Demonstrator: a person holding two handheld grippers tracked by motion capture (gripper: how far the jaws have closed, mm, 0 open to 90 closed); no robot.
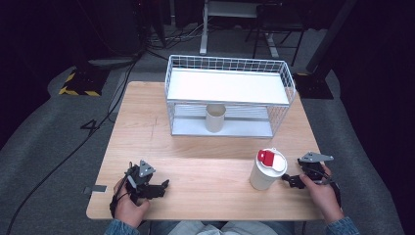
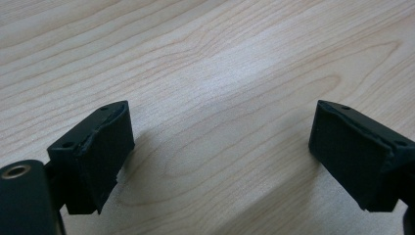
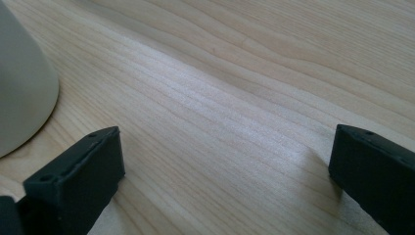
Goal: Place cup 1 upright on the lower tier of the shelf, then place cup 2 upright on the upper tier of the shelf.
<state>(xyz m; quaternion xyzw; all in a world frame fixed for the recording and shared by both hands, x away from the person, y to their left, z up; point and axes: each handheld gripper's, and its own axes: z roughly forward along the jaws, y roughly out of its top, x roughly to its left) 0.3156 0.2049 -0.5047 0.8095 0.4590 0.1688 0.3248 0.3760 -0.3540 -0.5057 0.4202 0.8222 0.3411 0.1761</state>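
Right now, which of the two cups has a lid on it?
The cup by the right tongs, on the open table, has a white lid with a red tab. The cup inside the wire rack is open-topped.

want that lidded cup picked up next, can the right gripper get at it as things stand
Probably yes. The right gripper rests open on the table just beside the white cup with the red-and-white lid, jaws pointing toward it, nothing between them. It would likely need to shift slightly to straddle the cup.

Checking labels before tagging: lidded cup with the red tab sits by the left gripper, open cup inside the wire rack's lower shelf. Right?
Not quite. The lidded cup stands by the right gripper, not the left; the high view shows it. The open cup is indeed on the lower shelf of the wire rack.
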